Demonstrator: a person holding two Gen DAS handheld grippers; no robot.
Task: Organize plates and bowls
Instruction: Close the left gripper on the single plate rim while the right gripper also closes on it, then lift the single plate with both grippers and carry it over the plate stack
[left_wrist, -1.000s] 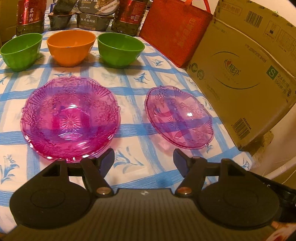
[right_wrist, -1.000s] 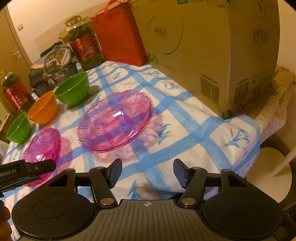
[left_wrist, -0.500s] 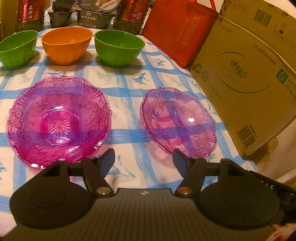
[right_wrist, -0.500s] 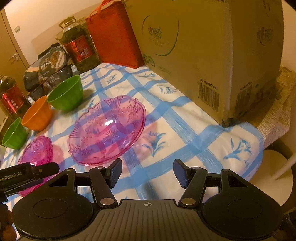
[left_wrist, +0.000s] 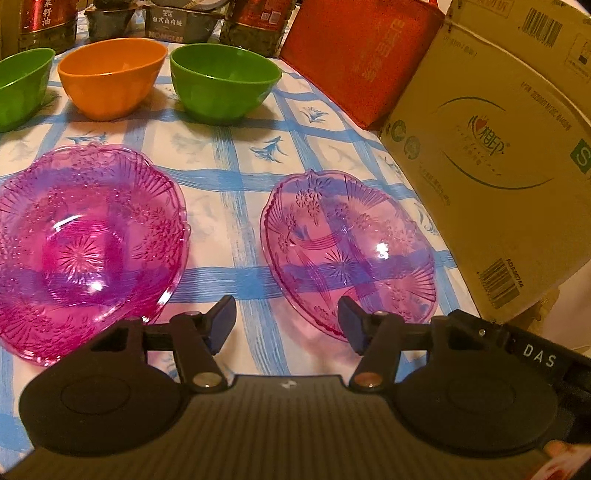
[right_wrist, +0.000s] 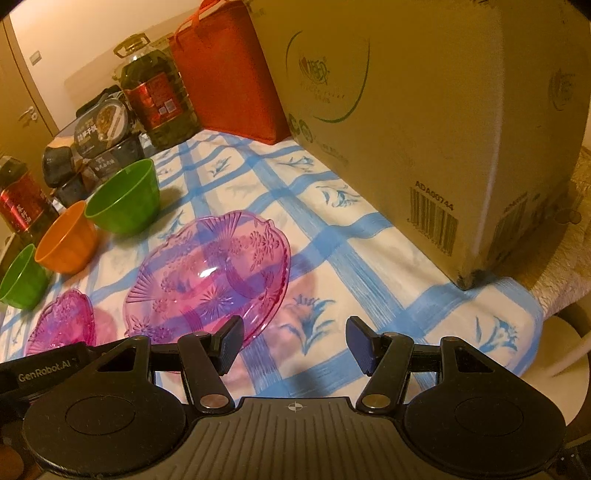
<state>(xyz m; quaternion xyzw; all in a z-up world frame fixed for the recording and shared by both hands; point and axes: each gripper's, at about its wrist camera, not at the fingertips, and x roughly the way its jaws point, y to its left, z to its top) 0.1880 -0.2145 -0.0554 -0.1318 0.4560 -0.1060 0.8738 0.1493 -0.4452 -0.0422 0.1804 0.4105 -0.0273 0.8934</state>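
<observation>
Two clear pink plates lie on the blue-checked tablecloth (left_wrist: 236, 173): a round deep one (left_wrist: 85, 240) on the left and an oval one (left_wrist: 347, 251) on the right. Behind them stand a green bowl (left_wrist: 18, 85), an orange bowl (left_wrist: 110, 77) and a second green bowl (left_wrist: 221, 85). My left gripper (left_wrist: 287, 323) is open and empty, low over the cloth between the plates, its right fingertip by the oval plate's near rim. My right gripper (right_wrist: 294, 345) is open and empty, just right of the oval plate (right_wrist: 210, 273).
A large cardboard box (left_wrist: 491, 147) and a red bag (left_wrist: 358, 55) border the right side. Oil bottles (right_wrist: 159, 96) and food tubs (right_wrist: 99, 133) stand behind the bowls. The table's right edge (right_wrist: 532, 306) drops off beside a white stool (right_wrist: 561, 373).
Both grippers have moved forward and lower towards the plates. The oval plate now sits close to both sets of fingertips. Both grippers stay open.
</observation>
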